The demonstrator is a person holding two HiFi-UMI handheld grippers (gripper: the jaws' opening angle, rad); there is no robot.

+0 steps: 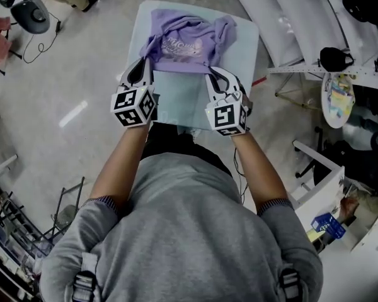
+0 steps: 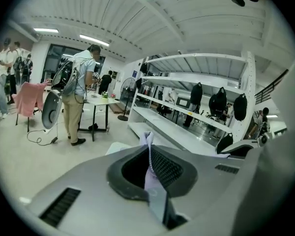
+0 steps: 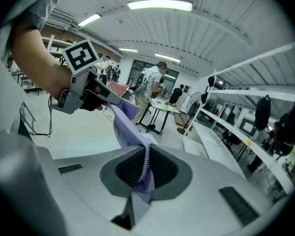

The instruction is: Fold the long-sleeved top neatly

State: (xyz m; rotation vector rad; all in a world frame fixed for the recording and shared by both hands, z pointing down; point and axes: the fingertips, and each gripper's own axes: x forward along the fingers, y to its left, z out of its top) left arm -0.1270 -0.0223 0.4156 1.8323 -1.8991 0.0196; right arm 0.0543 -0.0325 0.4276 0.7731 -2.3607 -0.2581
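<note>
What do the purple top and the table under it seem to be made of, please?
Top: soft, matte knit fabric, probably cotton jersey. It bunches into loose folds, its edge is finely ribbed, and it has a print on the front.
Table: hard, smooth, pale blue-green sheet with a slight sheen and rounded corners. It could be tinted glass or laminate, and the look leaves that open.

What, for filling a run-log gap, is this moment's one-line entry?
left gripper: shut on top | right gripper: shut on top | top: purple, bunched on table, near edge held
</note>
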